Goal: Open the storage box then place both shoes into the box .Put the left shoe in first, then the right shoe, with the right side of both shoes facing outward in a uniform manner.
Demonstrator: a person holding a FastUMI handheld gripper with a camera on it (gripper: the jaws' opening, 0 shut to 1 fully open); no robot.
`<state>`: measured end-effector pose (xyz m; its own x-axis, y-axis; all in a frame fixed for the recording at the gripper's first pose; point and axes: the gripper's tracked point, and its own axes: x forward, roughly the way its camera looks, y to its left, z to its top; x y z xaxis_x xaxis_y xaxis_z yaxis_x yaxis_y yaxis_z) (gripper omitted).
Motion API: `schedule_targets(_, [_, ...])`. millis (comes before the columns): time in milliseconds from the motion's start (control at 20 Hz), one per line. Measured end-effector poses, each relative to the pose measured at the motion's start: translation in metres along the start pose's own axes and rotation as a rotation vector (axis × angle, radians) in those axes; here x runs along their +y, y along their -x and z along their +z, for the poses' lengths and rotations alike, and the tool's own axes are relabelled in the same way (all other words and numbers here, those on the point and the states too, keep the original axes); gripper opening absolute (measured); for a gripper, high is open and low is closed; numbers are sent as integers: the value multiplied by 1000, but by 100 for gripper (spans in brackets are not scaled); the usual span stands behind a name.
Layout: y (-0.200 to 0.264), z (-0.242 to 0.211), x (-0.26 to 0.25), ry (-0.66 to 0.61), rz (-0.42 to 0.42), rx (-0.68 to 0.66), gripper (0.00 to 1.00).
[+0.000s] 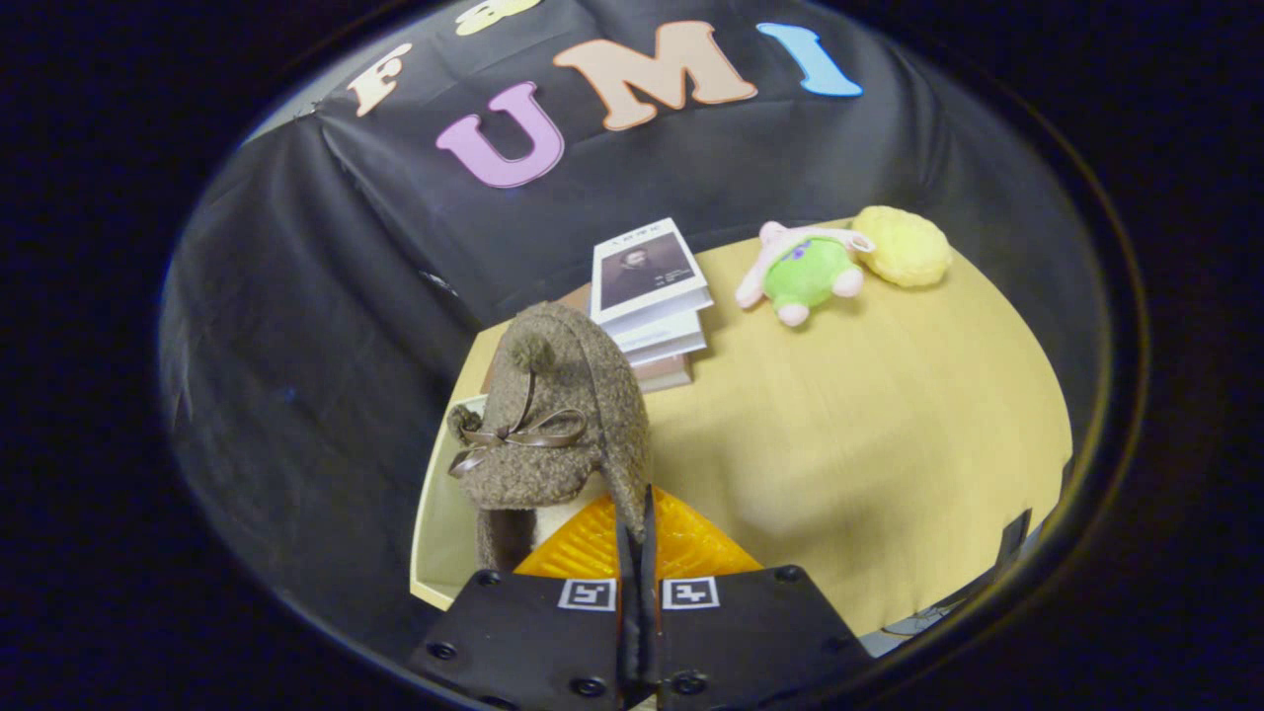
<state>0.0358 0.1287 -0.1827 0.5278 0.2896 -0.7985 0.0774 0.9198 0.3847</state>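
storage box (434, 553) lower left, open | brown shoe (558, 425) left of centre, held over box, gripper (637, 523) clamped on its collar edge | books (652, 296), plush toy (805, 272) upper right | risk: thin pinch slips, shoe drops facing wrong

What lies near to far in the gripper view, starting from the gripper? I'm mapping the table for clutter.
Gripper, shut on the collar edge of the brown fuzzy shoe with a ribbon bow → stack of books with a portrait cover → green and pink plush toy → yellow fluffy ball.
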Motion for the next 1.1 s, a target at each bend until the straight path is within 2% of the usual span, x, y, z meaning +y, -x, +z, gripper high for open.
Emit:
schedule_targets(150, [-7, -2, 32, 6, 33, 6, 3])
schedule_targets(300, [-23, -15, 51, 29, 26, 34, 3])
schedule_targets(700, [-66, -57, 57, 99, -87, 125, 3])
schedule_targets(850, [-69, -58, 57, 124, -134, 110, 10])
schedule_targets(1100, [-62, -48, 56, 180, -165, 69, 18])
